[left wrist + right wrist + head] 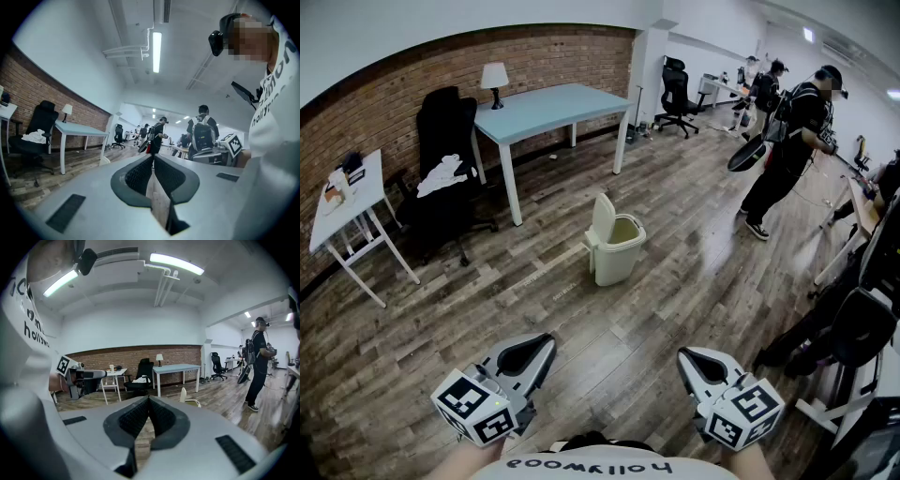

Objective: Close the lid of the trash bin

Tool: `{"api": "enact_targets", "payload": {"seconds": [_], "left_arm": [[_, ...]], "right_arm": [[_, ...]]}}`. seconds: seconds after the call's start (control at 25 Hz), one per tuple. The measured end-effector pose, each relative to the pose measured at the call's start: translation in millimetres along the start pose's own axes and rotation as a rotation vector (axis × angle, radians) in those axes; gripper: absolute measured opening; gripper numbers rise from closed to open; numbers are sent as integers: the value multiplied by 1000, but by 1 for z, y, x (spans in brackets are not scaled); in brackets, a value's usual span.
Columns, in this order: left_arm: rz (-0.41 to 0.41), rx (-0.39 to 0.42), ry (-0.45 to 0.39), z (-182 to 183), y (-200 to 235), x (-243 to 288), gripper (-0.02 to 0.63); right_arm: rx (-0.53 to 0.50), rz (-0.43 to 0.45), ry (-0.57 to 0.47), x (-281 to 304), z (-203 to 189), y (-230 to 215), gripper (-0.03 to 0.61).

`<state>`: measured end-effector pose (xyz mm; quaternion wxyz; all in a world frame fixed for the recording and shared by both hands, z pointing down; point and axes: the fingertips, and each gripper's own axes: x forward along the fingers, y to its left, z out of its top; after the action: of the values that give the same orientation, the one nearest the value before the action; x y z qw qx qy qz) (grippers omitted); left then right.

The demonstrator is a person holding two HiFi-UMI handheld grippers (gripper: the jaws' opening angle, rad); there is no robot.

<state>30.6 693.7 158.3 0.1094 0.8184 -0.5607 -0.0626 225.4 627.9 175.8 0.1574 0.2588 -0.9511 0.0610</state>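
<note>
A cream trash bin (617,250) stands on the wooden floor in the middle of the room. Its lid (602,219) is raised upright on the bin's left side, and the lid (183,394) pokes up over the right gripper's body in the right gripper view. Both grippers are held low, close to my body and well short of the bin. My left gripper (545,343) is shut with nothing in it, its tips touching in the left gripper view (153,156). My right gripper (683,357) is also shut and empty (148,398).
A light-blue table (551,111) with a lamp (495,79) stands behind the bin. A black chair (442,169) and a white side table (347,200) sit left. A person in black (791,150) stands at right, by chairs and equipment (853,328).
</note>
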Motion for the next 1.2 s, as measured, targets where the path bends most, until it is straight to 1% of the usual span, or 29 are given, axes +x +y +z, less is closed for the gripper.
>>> {"api": "enact_targets", "payload": {"seconds": [0.24,0.52,0.68,0.76,0.92,1.08,1.2], "left_arm": [[-1,0,-6,1,2,-12,23],[-16,-2,-12,2,17,-24,23],[-45,16,-24,7,26,-34,23],[-42,27,-22,8,33,-41,23],[-47,2,0,5,50,-54,23],[-67,-14,38,-10,65,-67,23],[-59,-37,22,-12,75,-76,23]], "right_arm": [[17,-11,-12,1,3,8,9],[32,-17,-31,11,5,22,9],[48,-40,-31,21,4,35,9],[57,-49,-23,26,3,44,9],[57,-79,7,40,-2,60,9],[73,-126,30,46,-4,64,9],[68,-153,45,37,-4,64,9]]}}
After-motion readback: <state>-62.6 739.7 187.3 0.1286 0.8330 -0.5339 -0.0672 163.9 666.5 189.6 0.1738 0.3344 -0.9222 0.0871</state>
